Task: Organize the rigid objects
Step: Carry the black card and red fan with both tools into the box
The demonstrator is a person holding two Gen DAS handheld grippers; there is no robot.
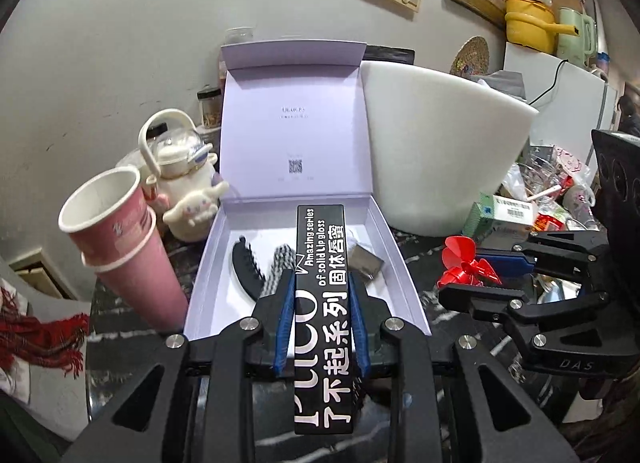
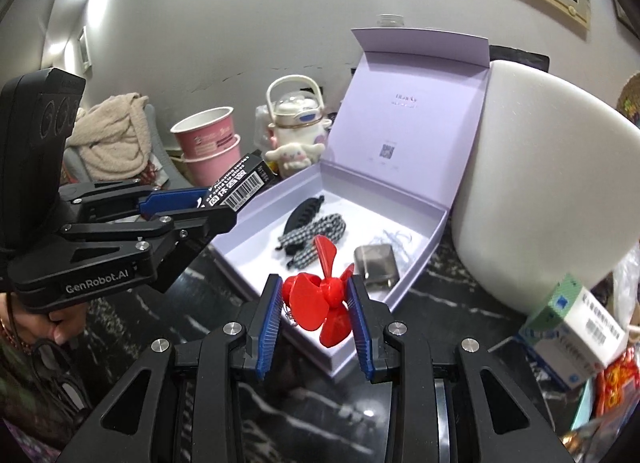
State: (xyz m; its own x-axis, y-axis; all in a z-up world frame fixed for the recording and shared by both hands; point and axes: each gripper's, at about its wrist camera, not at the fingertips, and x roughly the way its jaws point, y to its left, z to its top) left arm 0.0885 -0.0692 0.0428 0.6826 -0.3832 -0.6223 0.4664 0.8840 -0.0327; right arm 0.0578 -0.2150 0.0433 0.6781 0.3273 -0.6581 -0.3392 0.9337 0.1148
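Now both loads are being carried at once. The black lip-gloss carton [image 1: 323, 303] is pinched lengthwise between the blue pads of the left gripper [image 1: 322, 303], its far end reaching over the near wall of the open lilac gift box [image 1: 394, 247] at centre frame. In the right wrist view, the red toy propeller [image 2: 322, 295] is clamped at its hub by the right gripper [image 2: 316, 315], held just at the near corner of the same box.

Inside the box, a black hair clip [image 1: 246, 267], a checked fabric band [image 1: 278, 267] and a small grey translucent case [image 1: 366, 263] are already laid on the white floor.

For a clean placement, the carton would best be brought further over the box and lowered toward the bare floor, so nothing is crushed. The pads should be parted only once the carton is close to the floor; a long carton let go high up is likely to tip. The propeller, judging by its thin blades, should be set down blades-up in the free near corner beside the grey case, clear of the carton.

The stacked pink paper cups [image 1: 120, 247] at left and the big white bowl [image 1: 440, 151] at right sit close to the box, so wide swings are to be avoided.
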